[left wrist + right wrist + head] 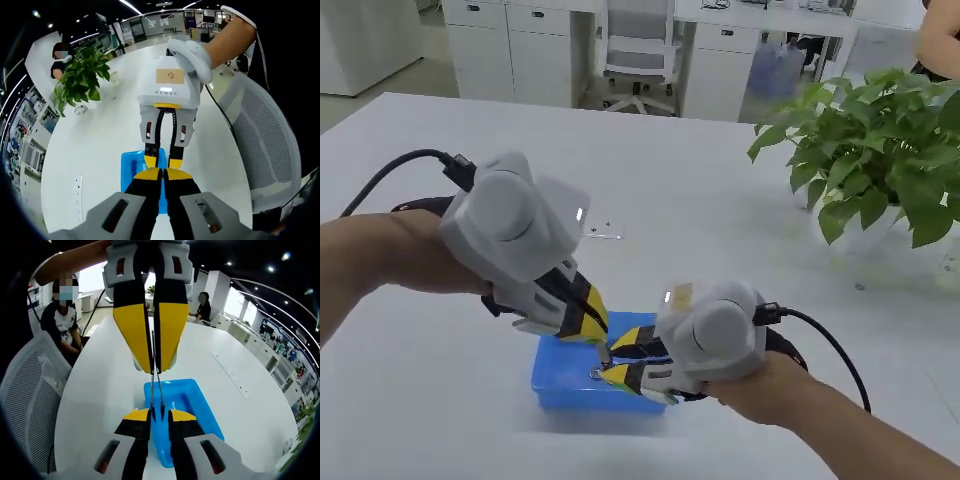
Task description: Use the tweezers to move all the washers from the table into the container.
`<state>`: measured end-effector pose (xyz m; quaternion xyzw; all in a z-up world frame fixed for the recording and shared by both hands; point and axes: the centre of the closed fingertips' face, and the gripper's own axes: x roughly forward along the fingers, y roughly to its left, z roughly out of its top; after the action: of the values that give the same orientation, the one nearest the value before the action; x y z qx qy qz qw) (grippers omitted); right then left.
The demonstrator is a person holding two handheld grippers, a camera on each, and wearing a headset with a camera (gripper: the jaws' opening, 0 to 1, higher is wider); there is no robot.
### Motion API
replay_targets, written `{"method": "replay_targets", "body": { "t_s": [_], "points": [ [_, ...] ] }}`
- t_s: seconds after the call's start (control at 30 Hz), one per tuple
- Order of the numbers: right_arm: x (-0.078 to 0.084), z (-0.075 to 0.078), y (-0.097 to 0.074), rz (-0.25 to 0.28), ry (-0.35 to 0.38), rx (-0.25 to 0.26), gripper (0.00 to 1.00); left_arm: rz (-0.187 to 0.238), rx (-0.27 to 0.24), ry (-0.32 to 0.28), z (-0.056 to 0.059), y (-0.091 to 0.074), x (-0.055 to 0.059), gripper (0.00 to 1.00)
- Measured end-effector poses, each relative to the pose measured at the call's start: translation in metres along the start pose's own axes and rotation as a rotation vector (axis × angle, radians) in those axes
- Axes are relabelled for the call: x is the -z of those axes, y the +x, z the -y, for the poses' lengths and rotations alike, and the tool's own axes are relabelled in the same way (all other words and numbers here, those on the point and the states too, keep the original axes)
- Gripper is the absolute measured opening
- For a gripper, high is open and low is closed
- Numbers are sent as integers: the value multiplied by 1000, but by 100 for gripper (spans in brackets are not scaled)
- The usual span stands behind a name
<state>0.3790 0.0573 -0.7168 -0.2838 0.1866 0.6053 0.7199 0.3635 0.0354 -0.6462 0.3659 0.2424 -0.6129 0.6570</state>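
Tweezers point(152, 385), thin, silvery, twin-tined, above blue container point(200, 410)

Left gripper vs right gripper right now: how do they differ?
Left gripper is shut on the tweezers; right gripper holds nothing, its fingers apart. In the head view the left gripper sits farther from the person, the right gripper nearer. Both have yellow-tipped fingers and hover over the blue container.

The white table point(740, 200) bears a blue container point(560, 390) beneath the left gripper point(595, 325) and right gripper point(610, 375), with a potted plant point(880, 150) well beyond them.
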Motion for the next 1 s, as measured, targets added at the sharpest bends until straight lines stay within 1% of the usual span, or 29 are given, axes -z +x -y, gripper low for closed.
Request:
{"method": "replay_targets", "body": {
  "t_s": [0.07,0.13,0.3,0.4,0.47,0.67,0.73,0.77,0.97,1.0],
  "points": [
    [-2,-2,0,9,2,-9,15,5,1,0,1,-1,-1,6],
    [-2,-2,0,4,-7,-4,13,6,-2,-2,2,-1,-2,6],
    [-1,-5,-2,1,-8,-7,10,2,-11,-8,4,-3,1,6],
    [0,-7,-2,-6,-11,-6,9,2,-14,-15,7,-4,3,5],
    [1,-12,-3,-9,-13,-12,8,1,-10,-18,11,-3,5,5],
    [9,-25,-4,-34,-32,-18,7,-10,-5,-26,22,0,15,6],
    [11,-27,-6,-41,-42,-15,6,-19,-5,-30,24,1,19,6],
    [12,-29,-6,-45,-39,-26,6,-28,-2,-30,26,2,22,6],
    [16,-33,-10,-63,-54,-29,6,-73,-10,-19,31,8,38,6],
    [17,-35,-11,-71,-67,-33,5,-84,-5,-15,33,9,40,6]
  ]
}}
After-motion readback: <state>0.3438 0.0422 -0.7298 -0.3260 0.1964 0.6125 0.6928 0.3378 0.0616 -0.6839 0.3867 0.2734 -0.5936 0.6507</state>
